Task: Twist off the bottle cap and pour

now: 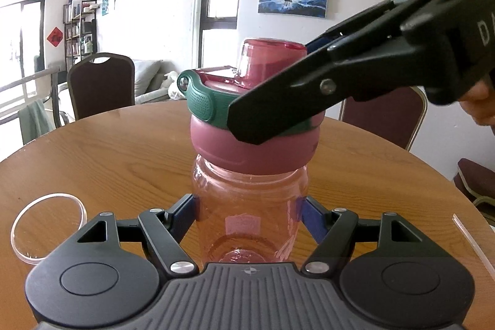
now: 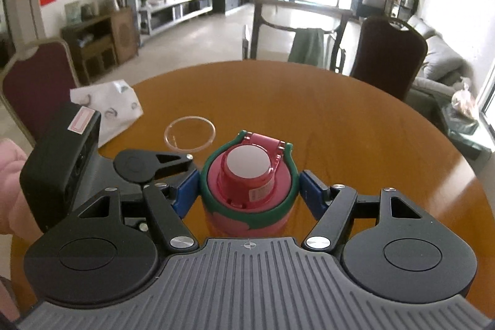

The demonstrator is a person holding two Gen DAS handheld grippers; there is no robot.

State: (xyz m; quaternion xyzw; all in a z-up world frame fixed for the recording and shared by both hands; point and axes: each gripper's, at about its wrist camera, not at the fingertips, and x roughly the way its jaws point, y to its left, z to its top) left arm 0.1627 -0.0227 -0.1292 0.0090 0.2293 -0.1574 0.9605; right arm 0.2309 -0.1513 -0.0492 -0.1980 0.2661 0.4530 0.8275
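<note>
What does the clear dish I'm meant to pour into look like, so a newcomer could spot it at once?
Start at the round wooden table. The pink bottle stands on it, its body held in the left claw and its cap in the right claw. Just left of the bottle lies a shallow, round, transparent dish; unlike the white tissue pack behind it, you see wood through it.

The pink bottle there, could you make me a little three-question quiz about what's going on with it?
1. True or false: the left gripper is closed on the bottle's clear body.
2. What does the right gripper clamp? A) the glass dish B) the cap C) a chair
3. Fill in: the glass dish lies on the ___, apart from the bottle.

Key: 1 true; 2 B, the cap, which sits on the bottle; 3 table.
</note>
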